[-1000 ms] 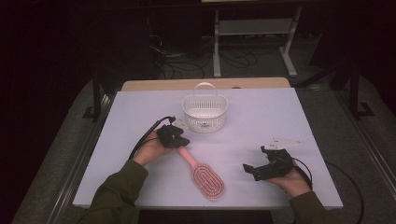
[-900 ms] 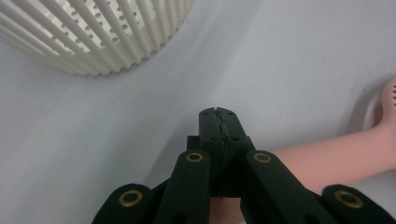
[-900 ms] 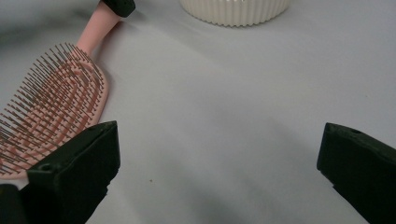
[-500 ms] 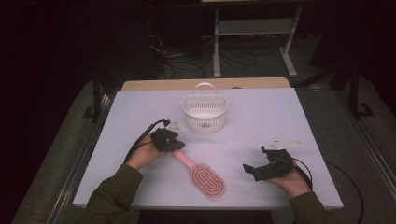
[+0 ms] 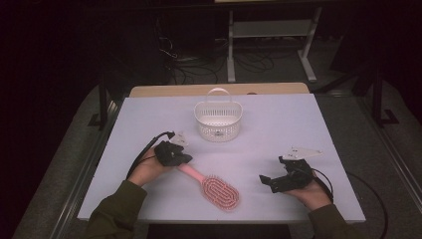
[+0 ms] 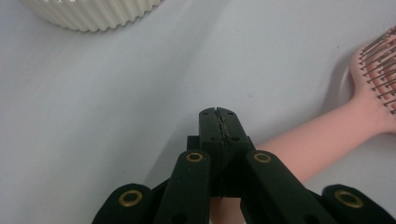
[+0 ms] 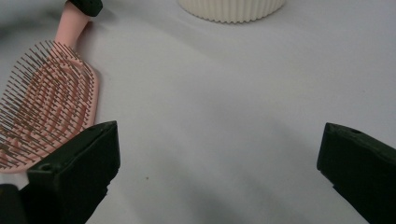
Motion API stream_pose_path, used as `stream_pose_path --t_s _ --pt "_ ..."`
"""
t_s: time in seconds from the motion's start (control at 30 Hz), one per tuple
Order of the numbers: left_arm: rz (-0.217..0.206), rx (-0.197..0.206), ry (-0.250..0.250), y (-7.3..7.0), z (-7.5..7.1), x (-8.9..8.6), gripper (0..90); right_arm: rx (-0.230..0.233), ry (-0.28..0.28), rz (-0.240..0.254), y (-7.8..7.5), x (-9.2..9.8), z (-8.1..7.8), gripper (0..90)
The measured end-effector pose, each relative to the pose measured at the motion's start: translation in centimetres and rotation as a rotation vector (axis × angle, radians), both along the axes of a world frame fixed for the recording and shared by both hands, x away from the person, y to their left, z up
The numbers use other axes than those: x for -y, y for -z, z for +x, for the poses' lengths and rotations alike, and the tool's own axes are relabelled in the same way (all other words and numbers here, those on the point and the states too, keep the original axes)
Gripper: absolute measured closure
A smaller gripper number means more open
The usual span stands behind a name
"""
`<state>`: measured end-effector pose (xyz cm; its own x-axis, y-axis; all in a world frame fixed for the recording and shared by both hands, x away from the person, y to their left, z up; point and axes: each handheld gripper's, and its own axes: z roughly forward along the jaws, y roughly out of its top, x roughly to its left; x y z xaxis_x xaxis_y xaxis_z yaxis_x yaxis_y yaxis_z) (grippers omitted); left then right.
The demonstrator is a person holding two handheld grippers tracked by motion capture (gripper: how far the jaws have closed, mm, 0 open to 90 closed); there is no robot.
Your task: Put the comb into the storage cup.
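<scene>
A pink hairbrush (image 5: 219, 191) lies bristles up on the white table (image 5: 278, 129), its handle pointing toward my left gripper (image 5: 185, 158). In the left gripper view that gripper (image 6: 218, 112) has its jaws pressed together with nothing between them, and the brush handle (image 6: 327, 135) runs beneath them to the right. Whether they touch the handle I cannot tell. My right gripper (image 5: 266, 181) rests at the near right, open. Its wide-apart jaws (image 7: 219, 140) frame bare table, with the brush head (image 7: 46, 107) at the left.
A white slotted basket (image 5: 218, 119) with a handle stands at the table's middle back, also in the left gripper view (image 6: 93, 14) and the right gripper view (image 7: 231, 9). A wooden board edge (image 5: 219, 89) lies behind the table. Dark floor and cables surround it.
My left gripper has slid a little to the left, toward the end of the brush handle. The brush, basket and right gripper have stayed put.
</scene>
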<state>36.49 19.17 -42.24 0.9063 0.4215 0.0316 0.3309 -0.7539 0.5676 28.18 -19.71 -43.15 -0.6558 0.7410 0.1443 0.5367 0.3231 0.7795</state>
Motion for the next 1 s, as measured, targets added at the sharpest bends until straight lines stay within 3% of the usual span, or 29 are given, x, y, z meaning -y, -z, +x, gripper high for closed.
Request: stream_pose_path --t_s 0.37,1.0 --pt "-0.025 -0.007 -0.022 0.3 -1.1 -1.2 90.0 0.003 0.004 0.001 -0.1 0.1 -0.2 0.0" --pt "-0.024 -0.024 -0.039 0.3 -3.6 -3.8 90.0 0.006 0.011 0.002 -0.2 0.2 -0.2 0.0"
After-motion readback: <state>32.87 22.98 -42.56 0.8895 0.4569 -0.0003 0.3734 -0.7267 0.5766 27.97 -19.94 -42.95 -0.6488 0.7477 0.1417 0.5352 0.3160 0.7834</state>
